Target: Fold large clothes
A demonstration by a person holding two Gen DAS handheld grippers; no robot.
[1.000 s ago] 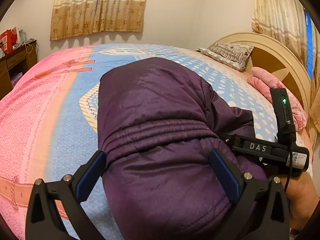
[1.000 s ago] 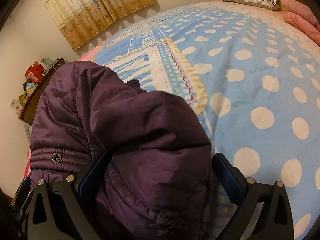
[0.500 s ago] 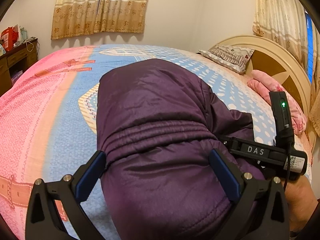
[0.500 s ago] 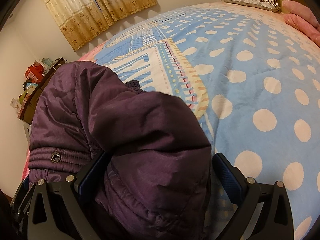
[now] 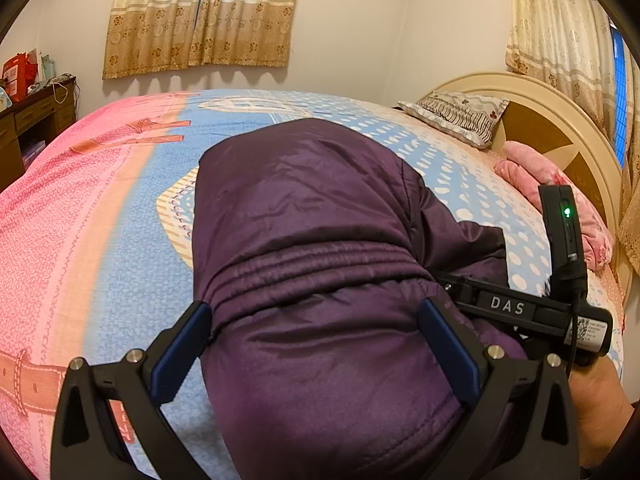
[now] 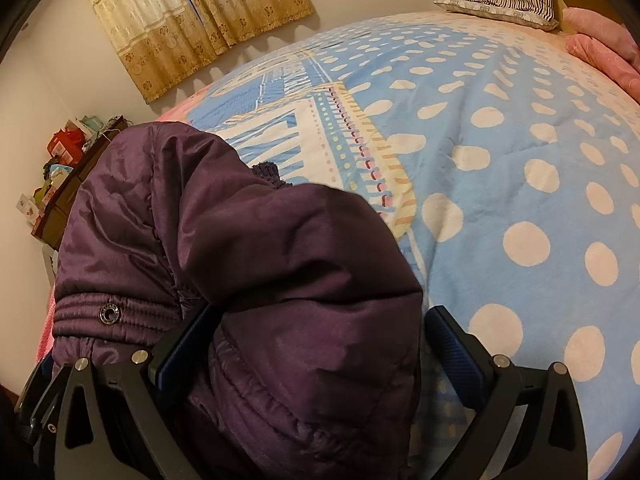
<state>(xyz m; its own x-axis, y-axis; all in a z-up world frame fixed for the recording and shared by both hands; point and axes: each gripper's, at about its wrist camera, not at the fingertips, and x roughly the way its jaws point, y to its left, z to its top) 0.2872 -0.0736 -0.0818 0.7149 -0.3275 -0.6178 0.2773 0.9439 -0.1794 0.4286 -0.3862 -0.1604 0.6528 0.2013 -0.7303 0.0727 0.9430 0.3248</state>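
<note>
A dark purple padded jacket (image 5: 312, 248) lies bunched on the bed, its elastic hem band across the middle. My left gripper (image 5: 316, 320) is open wide, its blue pads either side of the jacket's near end. In the right wrist view the jacket (image 6: 248, 256) fills the lower left, with a metal snap (image 6: 109, 313) on its band. My right gripper (image 6: 308, 340) is open wide, astride a thick fold of it. The right gripper's body (image 5: 532, 308) shows at the left wrist view's right edge, pressed against the jacket.
The bed (image 5: 100, 208) has a pink and blue patterned cover with white dots (image 6: 520, 184). A striped pillow (image 5: 456, 114), a pink blanket (image 5: 560, 192) and a cream headboard (image 5: 568, 128) are at the far right. A cluttered wooden desk (image 5: 28, 116) stands left. Curtains hang behind.
Both views have shifted slightly, with the bed's far end a little lower in frame. The jacket and both open grippers keep the same relation.
</note>
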